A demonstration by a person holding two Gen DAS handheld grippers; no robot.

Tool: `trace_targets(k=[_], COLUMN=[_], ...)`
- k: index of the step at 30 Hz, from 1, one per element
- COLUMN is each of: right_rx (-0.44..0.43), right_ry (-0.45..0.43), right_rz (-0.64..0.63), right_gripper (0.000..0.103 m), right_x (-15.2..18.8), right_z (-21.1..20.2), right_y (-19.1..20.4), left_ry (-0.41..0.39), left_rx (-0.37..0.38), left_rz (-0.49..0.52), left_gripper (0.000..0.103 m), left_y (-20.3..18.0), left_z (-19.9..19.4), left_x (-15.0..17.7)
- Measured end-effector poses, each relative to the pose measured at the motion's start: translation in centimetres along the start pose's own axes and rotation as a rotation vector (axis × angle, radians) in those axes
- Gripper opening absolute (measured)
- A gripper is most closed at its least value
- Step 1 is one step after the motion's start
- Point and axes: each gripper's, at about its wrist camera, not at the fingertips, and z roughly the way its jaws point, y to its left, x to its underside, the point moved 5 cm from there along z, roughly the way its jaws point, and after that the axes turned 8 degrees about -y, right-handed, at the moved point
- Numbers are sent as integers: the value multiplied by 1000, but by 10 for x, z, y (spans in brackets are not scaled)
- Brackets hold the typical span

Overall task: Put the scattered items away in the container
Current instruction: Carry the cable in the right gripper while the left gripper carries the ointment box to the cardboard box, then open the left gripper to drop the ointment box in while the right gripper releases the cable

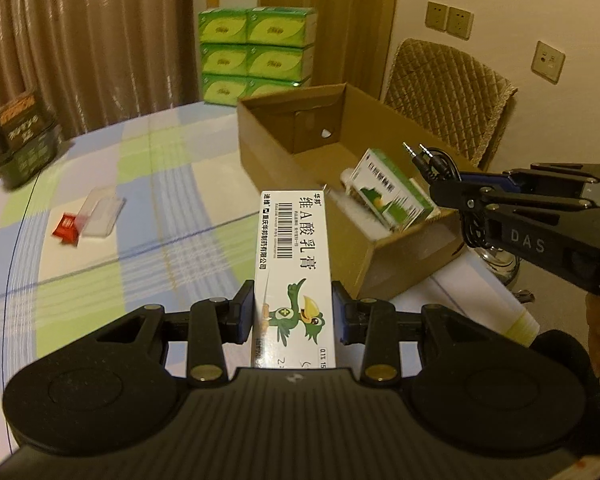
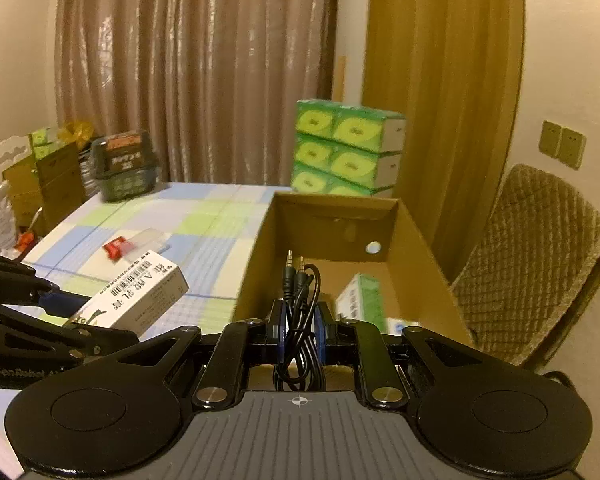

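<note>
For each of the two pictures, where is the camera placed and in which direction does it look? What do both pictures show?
Left wrist view: sits on the left hand-held gripper, looks along the ointment box it grips, toward the cardboard box; the right hand-held gripper shows too.
Right wrist view: sits on the right hand-held gripper, looks along the black cable it grips, into the cardboard box; the left hand-held gripper shows at the left.
Shared: both grippers, ointment box, cable, cardboard box, tissue packs, checked tablecloth.

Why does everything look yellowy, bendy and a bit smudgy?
Left wrist view: warm indoor light tints the wall, the fisheye lens bends the table edge, and the dark basket is smeared. Right wrist view: dark rounded corners, and the cardboard box looks slightly blurred.
</note>
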Motion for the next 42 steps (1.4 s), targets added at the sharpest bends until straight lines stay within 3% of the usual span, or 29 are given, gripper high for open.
trace_targets(k=[12,18,42], right_rx=[52,54,67], right_ry=[-16,-8,30], right_rz=[31,55,96], right_gripper=[11,11,11], right_x=[-19,-20,-14], right_z=[18,31,72], right_y=[-45,-59,-87], left_ry=[-41,-43,-14], left_rx=[63,100,143], left_rz=[33,-5,-92], left_gripper=[33,33,33], left_y=[-28,-39,-49], left_z=[27,47,111], left_x=[-47,-64,-84])
